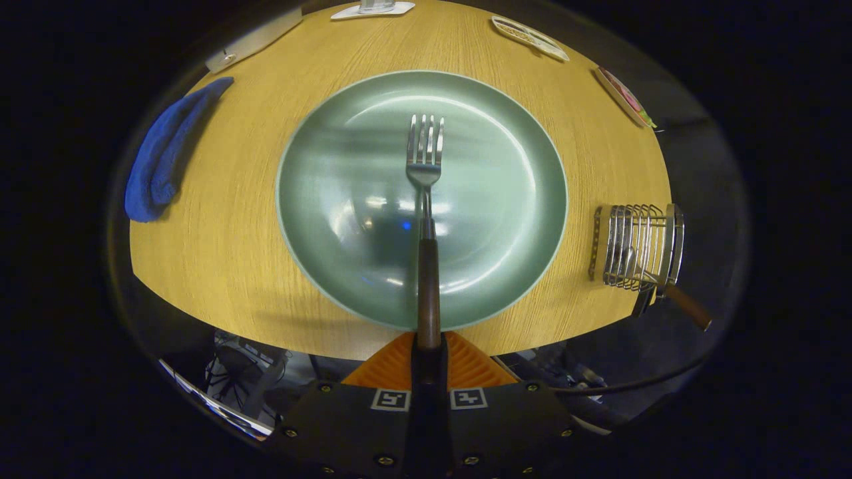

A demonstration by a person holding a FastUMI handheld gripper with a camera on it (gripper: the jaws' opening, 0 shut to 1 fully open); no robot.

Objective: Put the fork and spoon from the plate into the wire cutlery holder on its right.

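Note:
My gripper (428, 346) is shut on the brown wooden handle of the fork (426, 166). The fork points straight ahead from the fingers, its steel tines held over the middle of the green plate (319, 199). The plate lies on the round wooden table (226, 246) with nothing else on it. To the plate's right stands the wire cutlery holder (639, 246). A utensil with a brown handle (685, 307), likely the spoon, sits in the holder and sticks out toward the table's near edge.
A blue cloth (163, 156) lies left of the plate. At the table's far rim are a white flat object (253, 41), a white base (373, 9), a small tray (529, 37) and a coloured card (626, 98). A black cable (639, 386) runs below the table edge.

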